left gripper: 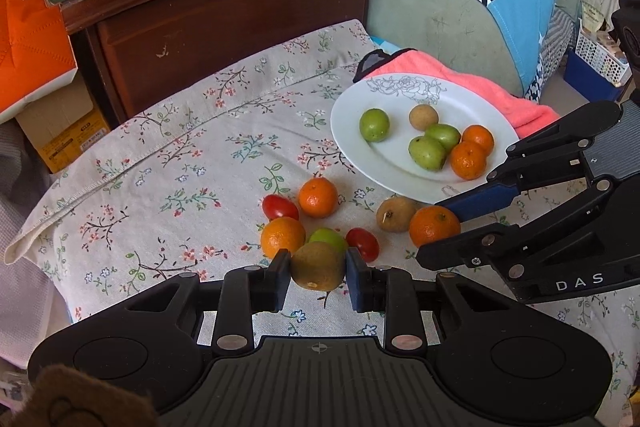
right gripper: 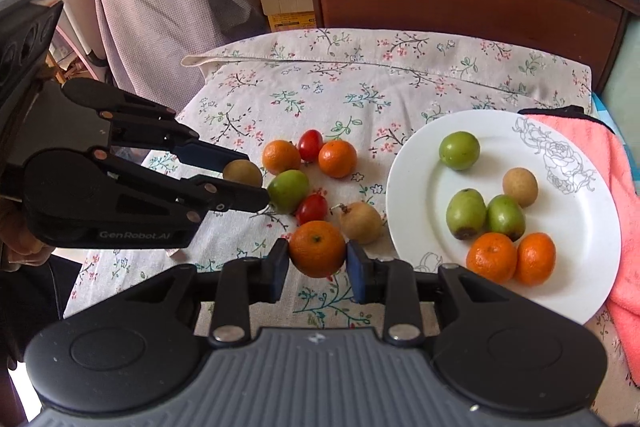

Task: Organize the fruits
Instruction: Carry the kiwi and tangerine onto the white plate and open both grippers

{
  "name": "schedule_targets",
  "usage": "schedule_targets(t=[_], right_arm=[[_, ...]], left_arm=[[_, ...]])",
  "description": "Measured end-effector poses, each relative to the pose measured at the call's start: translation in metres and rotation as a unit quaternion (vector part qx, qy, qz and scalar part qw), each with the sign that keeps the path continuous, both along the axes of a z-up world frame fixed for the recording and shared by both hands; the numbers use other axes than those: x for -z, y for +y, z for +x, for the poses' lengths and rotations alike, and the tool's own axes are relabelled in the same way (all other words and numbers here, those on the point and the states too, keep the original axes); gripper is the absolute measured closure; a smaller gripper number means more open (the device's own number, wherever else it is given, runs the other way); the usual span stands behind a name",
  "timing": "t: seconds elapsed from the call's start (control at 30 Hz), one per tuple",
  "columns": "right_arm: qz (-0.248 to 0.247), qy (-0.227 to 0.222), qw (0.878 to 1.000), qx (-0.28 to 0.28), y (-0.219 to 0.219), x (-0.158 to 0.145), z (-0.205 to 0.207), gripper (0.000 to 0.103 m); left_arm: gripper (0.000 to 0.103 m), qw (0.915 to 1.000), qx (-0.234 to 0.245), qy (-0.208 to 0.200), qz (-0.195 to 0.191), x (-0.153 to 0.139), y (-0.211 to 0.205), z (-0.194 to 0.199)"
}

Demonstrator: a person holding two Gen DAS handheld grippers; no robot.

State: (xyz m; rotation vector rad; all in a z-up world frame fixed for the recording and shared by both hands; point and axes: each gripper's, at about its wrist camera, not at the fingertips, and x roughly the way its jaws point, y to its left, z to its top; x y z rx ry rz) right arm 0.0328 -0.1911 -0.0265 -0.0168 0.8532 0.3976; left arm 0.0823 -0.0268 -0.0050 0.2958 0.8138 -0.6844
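So far six fruits sit on the white flower-printed plate [right gripper: 412, 195], while my left tool [left gripper: 318, 269] grips a small brown fruit [left gripper: 318, 265], my right tool [right gripper: 317, 259] an orange tangerine [right gripper: 317, 249], and six wait.

brown longan [left gripper: 318, 265] between left fingers | orange tangerine [right gripper: 317, 248] between right fingers | white rose-print plate [right gripper: 420, 187] right of them | floral cloth [left gripper: 180, 155] underneath

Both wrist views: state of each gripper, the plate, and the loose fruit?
left gripper: shut on brown fruit
right gripper: shut on tangerine
plate: on floral cloth, holds three green fruits, two tangerines, one brown fruit
cherry tomatoes: two, loose on the cloth
loose tangerines: two, off the plate
loose green fruit: on the cloth
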Motion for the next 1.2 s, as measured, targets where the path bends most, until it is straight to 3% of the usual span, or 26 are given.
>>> schedule_targets(t=[0.23, 0.57, 0.9, 1.2], right_arm=[[0.027, -0.037, 0.997, 0.063, -0.036, -0.027, 0.007, 0.072], [0.051, -0.072, 0.982, 0.17, -0.101, -0.053, 0.009, 0.072], [0.084, -0.047, 0.967, 0.235, -0.141, -0.046, 0.008, 0.072], [0.094, 0.007, 0.962, 0.258, -0.146, -0.02, 0.014, 0.072]], left_arm=[[0.076, 0.9992, -0.012, -0.017, -0.035, -0.024, -0.015, 0.002], [0.076, 0.9972, -0.023, -0.02, -0.068, -0.037, -0.048, 0.011], [0.076, 0.9984, -0.019, -0.025, -0.046, -0.031, -0.092, 0.025], [0.076, 0.9983, -0.041, 0.007, -0.042, -0.009, -0.111, 0.041]])
